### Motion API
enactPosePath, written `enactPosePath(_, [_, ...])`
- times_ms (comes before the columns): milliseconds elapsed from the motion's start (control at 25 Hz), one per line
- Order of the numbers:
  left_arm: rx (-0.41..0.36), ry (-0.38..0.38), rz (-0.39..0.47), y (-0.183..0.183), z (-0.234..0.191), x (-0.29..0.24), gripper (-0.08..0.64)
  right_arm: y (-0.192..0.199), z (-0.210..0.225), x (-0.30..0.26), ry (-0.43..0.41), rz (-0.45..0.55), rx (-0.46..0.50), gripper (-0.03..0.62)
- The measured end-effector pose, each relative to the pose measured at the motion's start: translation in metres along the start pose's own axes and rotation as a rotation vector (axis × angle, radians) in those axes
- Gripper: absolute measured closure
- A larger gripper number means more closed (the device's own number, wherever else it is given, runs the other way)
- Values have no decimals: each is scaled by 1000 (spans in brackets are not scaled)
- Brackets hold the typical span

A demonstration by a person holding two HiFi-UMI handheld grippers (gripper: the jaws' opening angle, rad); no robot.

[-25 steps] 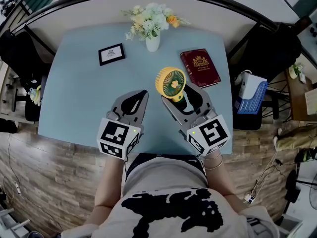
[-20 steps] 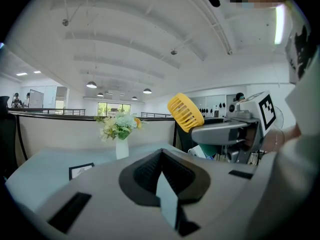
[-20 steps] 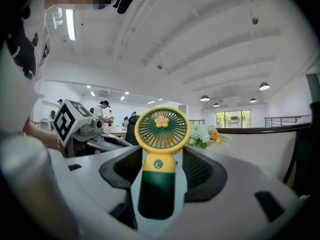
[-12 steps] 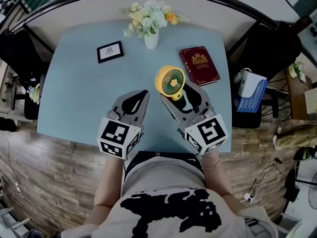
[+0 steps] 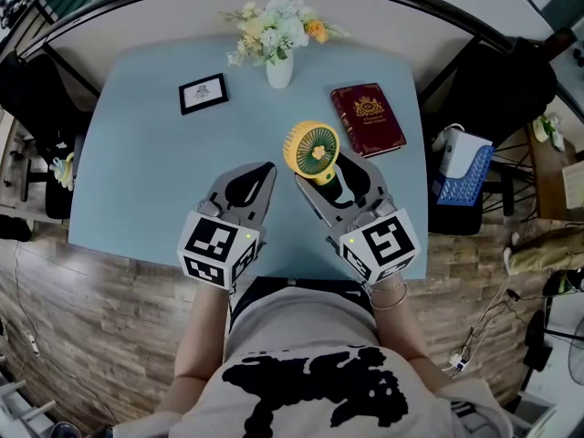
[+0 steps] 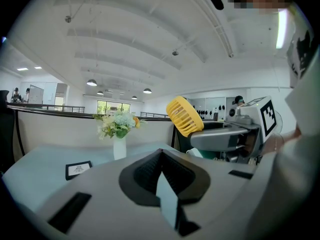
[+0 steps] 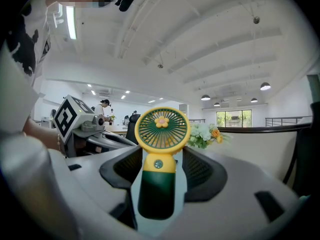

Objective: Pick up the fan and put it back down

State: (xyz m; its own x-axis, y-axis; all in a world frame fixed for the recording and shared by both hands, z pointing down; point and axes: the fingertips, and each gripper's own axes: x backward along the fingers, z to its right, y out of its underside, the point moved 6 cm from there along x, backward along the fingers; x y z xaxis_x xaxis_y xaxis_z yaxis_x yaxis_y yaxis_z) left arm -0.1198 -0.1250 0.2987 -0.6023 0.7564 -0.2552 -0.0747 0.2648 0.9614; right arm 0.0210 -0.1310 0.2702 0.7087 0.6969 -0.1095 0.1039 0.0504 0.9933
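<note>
Small handheld fan (image 7: 159, 184), clamped by the handle between the fingers of the right gripper (image 5: 327, 173), upright, head clear above the fingertips. Poised over the near half of the tabletop (image 5: 146, 153), toward its right; no telling whether the base touches the surface.

Round yellow grille, ribbed in fine spokes, over a dark green inner disc with a pink flower at the hub. Short yellow neck with one small round button. Smooth, matte dark green handle, rounded at the bottom, pressed on both sides by the ridged black pads.

Left gripper (image 6: 161, 156) beside it, fingers closed tip to tip with nothing between, just left of the fan and apart from it. Grey moulded shells on both, each with a cube of black-and-white square markers at the back.

Pale blue tabletop, smooth and matte, with rounded corners. At the far edge, a white vase (image 5: 278, 69) of pale flowers with one orange bloom. Left of that, a small black-framed card (image 5: 203, 94) lying flat. To the right, a dark red book (image 5: 368, 123) with a gold emblem, closed, near the fan's head but apart from it.

Wood-plank floor (image 5: 109, 318) below. Overhead, in the gripper views, a white ribbed ceiling with round hanging lamps and strip lights.
</note>
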Motion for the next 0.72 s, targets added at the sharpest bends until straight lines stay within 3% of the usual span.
enactPosePath(720, [5, -2, -4, 2, -1, -2, 549, 1, 2, -1, -7, -5, 3, 337])
